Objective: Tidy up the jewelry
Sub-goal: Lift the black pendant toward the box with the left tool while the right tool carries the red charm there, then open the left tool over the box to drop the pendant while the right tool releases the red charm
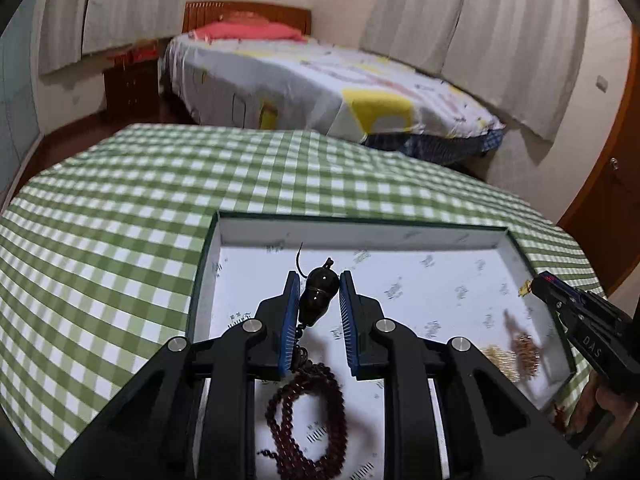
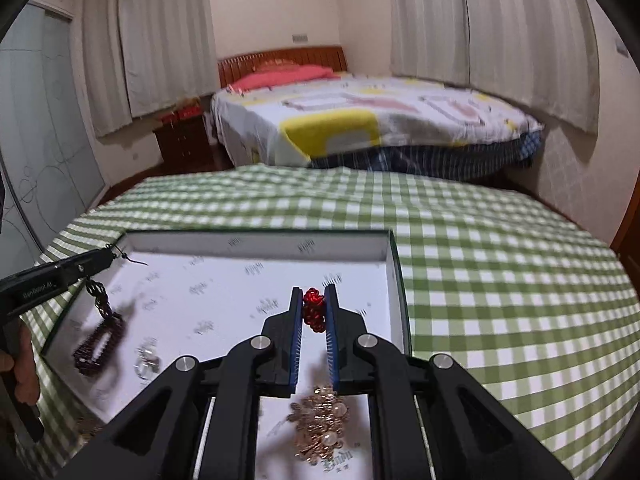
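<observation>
A shallow white tray [image 1: 360, 232] with a dark green rim lies on the green checked cloth. My left gripper [image 1: 319, 280] is shut on the dark gourd pendant [image 1: 318, 296] of a dark red bead necklace [image 1: 308, 412], whose loops hang down over the tray. My right gripper [image 2: 314, 294] is shut on a red beaded piece [image 2: 313, 309] held above the tray [image 2: 256, 240]. Below it lies a gold and pearl brooch [image 2: 322, 424]. The left gripper [image 2: 100, 258] also shows at the tray's left edge with the beads [image 2: 100, 336] dangling.
A clear ring-like piece [image 2: 146, 362] lies in the tray. Gold jewelry [image 1: 512, 354] lies at the tray's right side near the right gripper [image 1: 536, 286]. The checked table [image 1: 160, 184] stretches beyond the tray. A bed [image 1: 320, 80] stands behind.
</observation>
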Demonstrator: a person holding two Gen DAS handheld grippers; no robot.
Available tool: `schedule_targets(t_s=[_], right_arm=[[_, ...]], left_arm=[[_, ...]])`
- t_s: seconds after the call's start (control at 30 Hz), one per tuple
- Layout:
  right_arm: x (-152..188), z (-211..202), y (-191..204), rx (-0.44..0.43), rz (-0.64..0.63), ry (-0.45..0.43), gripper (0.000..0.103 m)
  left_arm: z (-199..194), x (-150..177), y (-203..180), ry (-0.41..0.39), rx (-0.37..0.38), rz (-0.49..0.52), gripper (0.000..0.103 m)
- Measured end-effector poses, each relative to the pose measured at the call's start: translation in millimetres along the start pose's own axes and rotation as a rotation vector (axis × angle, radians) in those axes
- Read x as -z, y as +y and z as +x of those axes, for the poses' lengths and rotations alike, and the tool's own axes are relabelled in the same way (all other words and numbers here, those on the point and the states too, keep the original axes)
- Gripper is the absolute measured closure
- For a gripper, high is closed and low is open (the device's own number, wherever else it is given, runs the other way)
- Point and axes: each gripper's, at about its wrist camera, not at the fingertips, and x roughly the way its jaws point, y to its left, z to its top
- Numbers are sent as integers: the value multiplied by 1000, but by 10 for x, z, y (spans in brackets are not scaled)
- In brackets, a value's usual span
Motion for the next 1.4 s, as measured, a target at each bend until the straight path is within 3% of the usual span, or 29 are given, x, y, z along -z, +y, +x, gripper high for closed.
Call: schedule_targets(t_s=[0.23, 0.47, 0.7, 0.87, 1.4], right_arm=[[42, 200, -34, 5, 5, 94, 91], [39, 228, -39, 19, 2, 119, 89], [65, 212, -64, 15, 10, 106, 67], [33, 133, -61, 15, 6, 81, 67], [37, -514, 122, 36, 14, -56, 67]], left_arm=[[179, 61, 16, 67, -12, -4, 83], [214, 54, 9, 95, -9, -9, 81], [182, 55, -4, 82, -19, -3, 66], [92, 68, -9, 50, -16, 3, 55], [-667, 247, -106, -131, -5, 38, 49]])
